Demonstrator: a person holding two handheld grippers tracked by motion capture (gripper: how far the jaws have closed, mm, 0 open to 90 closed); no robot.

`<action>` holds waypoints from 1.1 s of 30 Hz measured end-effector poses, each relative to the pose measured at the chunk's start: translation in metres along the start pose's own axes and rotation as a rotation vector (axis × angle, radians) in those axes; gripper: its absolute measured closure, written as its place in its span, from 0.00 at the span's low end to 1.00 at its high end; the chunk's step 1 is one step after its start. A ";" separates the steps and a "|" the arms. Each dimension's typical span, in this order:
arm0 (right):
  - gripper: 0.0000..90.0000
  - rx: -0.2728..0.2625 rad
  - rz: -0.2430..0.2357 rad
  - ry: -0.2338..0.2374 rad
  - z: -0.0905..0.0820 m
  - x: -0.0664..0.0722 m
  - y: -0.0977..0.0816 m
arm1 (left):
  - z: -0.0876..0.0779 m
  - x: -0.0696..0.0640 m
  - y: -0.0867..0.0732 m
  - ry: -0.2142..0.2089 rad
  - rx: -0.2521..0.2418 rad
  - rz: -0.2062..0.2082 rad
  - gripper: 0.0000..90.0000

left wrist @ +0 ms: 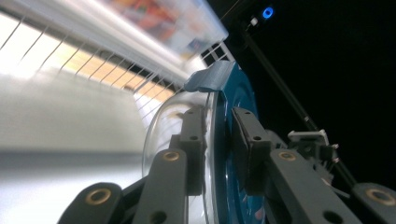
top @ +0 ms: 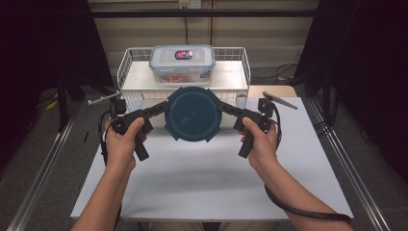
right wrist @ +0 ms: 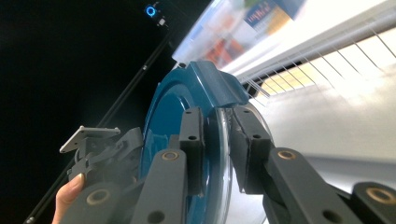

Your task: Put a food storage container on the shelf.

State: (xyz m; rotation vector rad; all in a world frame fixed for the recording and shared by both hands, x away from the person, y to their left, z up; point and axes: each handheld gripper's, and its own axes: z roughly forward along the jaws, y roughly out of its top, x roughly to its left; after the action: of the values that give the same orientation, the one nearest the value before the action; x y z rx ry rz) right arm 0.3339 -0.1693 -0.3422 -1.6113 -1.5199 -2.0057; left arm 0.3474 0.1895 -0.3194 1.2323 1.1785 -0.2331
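Observation:
A round clear container with a dark blue clip lid (top: 193, 113) hangs above the white table (top: 202, 178), just in front of the wire basket. My left gripper (top: 166, 107) is shut on its left rim and my right gripper (top: 220, 107) on its right rim. In the left gripper view the left gripper (left wrist: 219, 116) pinches the edge, with the blue lid (left wrist: 240, 93) on one side and the clear bowl wall (left wrist: 161, 126) on the other. In the right gripper view the right gripper (right wrist: 218, 116) clamps the rim of the lid (right wrist: 166, 112) the same way.
A white wire basket (top: 126, 72) stands at the table's far edge, holding a clear rectangular lidded box (top: 182, 62) with orange contents. Dark curtains flank both sides. Metal rails run along the floor beside the table.

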 end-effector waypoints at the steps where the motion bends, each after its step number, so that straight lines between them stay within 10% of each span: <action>1: 0.84 -0.001 0.005 0.003 0.001 0.002 0.002 | 0.000 -0.003 0.003 -0.003 -0.013 -0.005 0.84; 33: 0.84 -0.109 -0.031 0.068 0.033 0.041 0.070 | 0.015 -0.036 0.084 -0.076 -0.083 0.033 0.85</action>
State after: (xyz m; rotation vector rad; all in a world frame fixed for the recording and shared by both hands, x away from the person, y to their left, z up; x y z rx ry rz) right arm 0.3837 -0.1593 -0.2704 -1.5503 -1.4436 -2.1713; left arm 0.3992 0.1944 -0.2425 1.1598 1.0913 -0.2027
